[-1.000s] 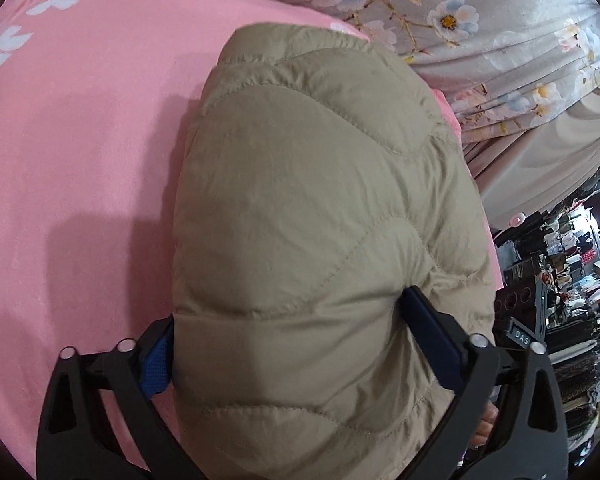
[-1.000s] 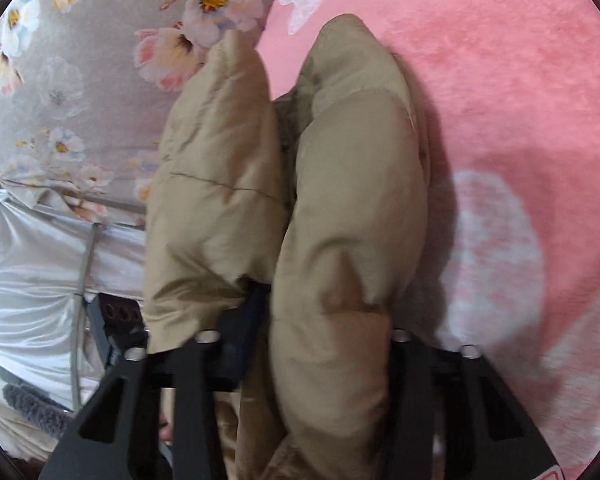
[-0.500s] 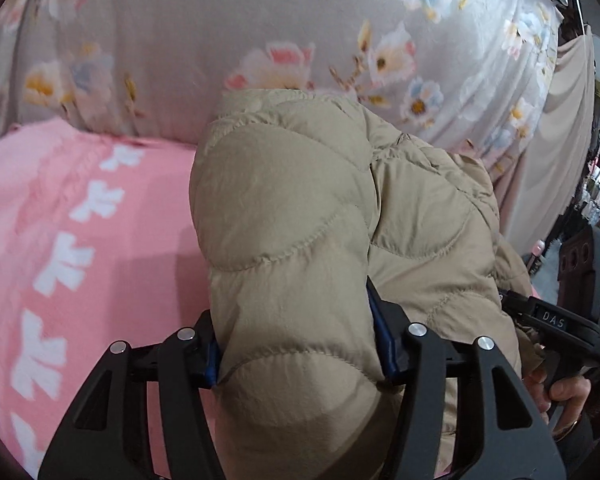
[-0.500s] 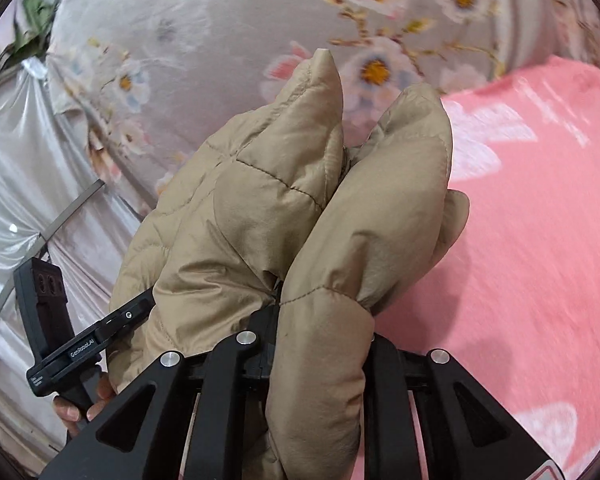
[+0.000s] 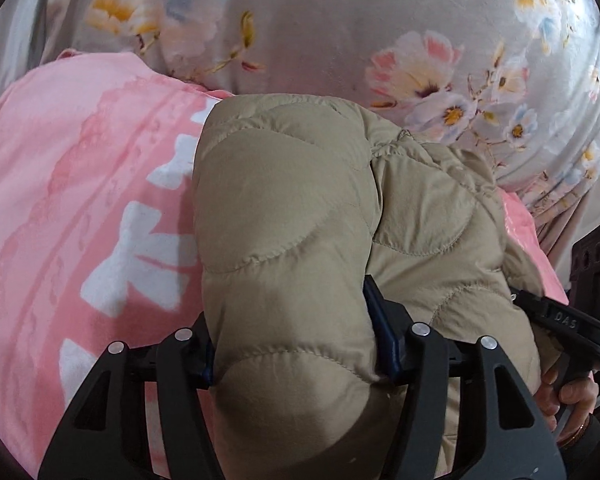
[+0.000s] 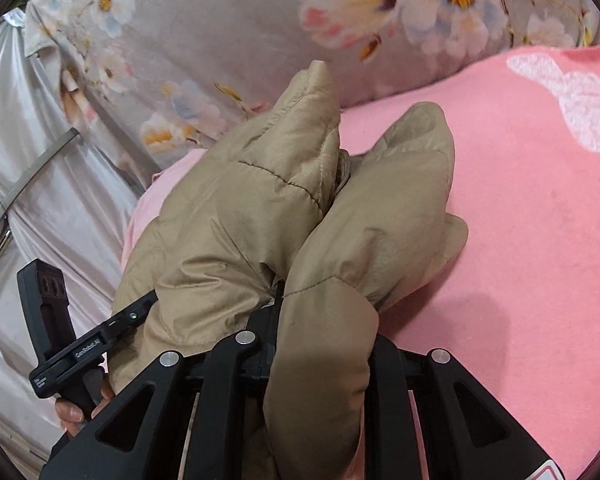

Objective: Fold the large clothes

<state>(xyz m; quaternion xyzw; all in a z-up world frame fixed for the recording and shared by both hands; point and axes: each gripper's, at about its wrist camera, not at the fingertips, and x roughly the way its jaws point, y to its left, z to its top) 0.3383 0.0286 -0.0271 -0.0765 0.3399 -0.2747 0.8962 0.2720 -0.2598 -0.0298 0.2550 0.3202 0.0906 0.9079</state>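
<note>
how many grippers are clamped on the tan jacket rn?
2. The left gripper pinches a quilted fold of the tan jacket over the pink blanket. The right gripper grips another bunched part nearer the floral fabric.

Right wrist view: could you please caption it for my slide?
Right gripper clamps a tan puffer jacket above a pink blanket.
</note>
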